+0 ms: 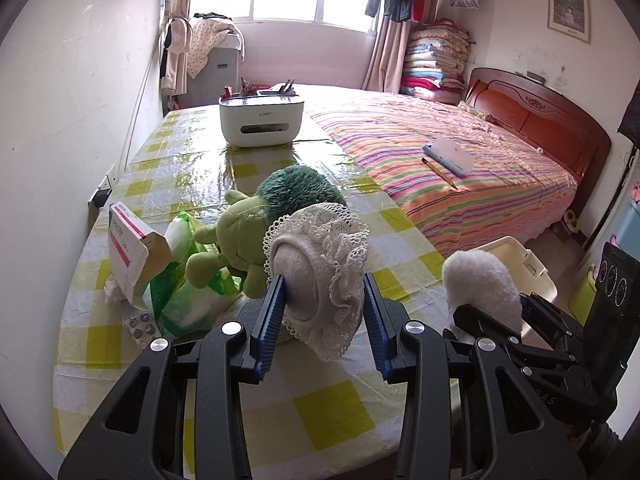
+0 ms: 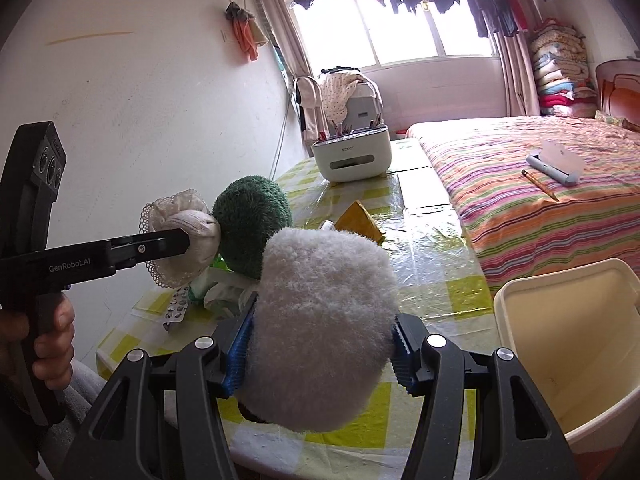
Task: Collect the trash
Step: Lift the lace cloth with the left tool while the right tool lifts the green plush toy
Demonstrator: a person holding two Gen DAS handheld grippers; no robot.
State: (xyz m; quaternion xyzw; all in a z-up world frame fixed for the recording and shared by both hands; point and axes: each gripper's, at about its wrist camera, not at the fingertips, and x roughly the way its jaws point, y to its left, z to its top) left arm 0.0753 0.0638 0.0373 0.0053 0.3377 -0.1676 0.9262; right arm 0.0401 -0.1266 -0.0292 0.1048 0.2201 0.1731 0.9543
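both claws are loaded and up off the tabletop [image 1: 328, 396]: the left claw [image 1: 322, 300] is closed on a lace-trimmed white cloth piece [image 1: 320, 276], the right claw [image 2: 320, 354] is clamped around a fluffy white wad [image 2: 324, 304]. the cream bin [image 2: 568, 356] stands just beside the tabletop's edge, on the right, and looks empty inside — so nothing seems dropped yet. left on the tabletop, near the green plush toy [image 1: 256, 224]: a pink-and-white carton [image 1: 130, 252], a green plastic bag [image 1: 188, 292], a pill blister [image 1: 138, 326], a crumpled yellow wrapper [image 2: 360, 224]. early going, i'd judge — two drops pending, several pickups after.
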